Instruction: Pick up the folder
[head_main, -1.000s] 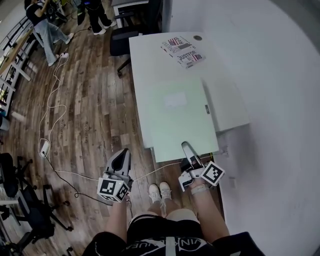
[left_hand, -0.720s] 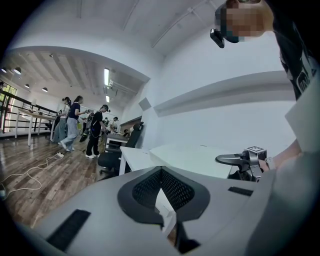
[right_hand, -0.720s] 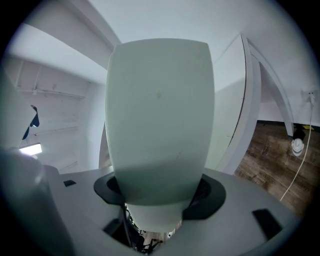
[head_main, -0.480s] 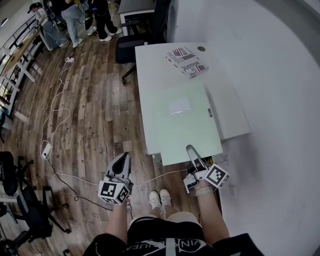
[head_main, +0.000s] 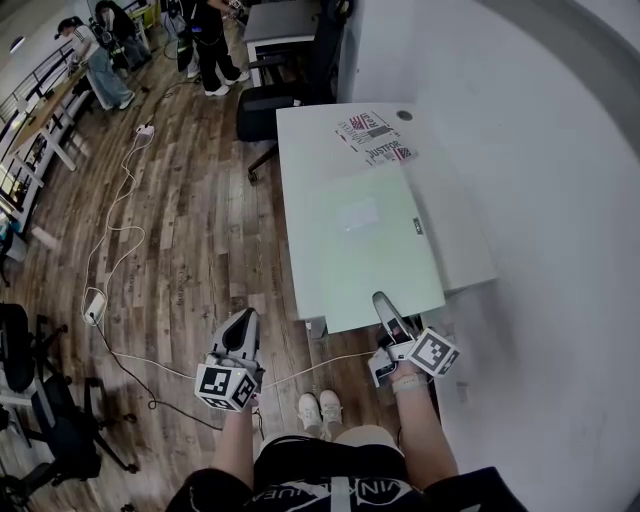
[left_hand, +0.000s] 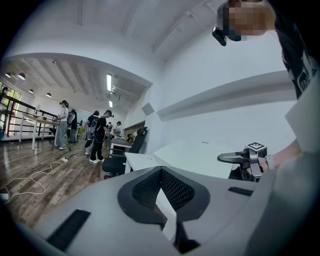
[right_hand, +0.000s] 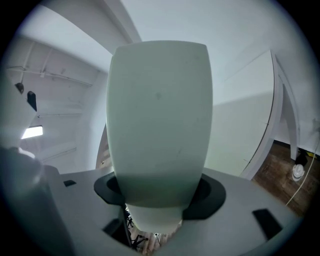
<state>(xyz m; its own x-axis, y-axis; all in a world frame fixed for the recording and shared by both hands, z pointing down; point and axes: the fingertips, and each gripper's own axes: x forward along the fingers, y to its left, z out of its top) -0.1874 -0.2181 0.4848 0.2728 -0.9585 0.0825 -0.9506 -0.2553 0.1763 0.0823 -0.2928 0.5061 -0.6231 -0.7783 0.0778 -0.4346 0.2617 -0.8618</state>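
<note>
— What is the person wearing?
— A black top (head_main: 300, 480) with white lettering across it, and white shoes (head_main: 318, 384).
— And the tools in hand?
— The left gripper (head_main: 245, 318) and right gripper (head_main: 380, 300) are light grey plastic, tapering to a point. The pads (left_hand: 170, 189) are black mesh. Each has a white cube (head_main: 226, 385) printed with black square markers.

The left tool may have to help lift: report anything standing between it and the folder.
Nothing visible does. The left tool hangs over the floor beside the table, with only open air across to the folder. The right tool grips the folder's near edge.
</note>
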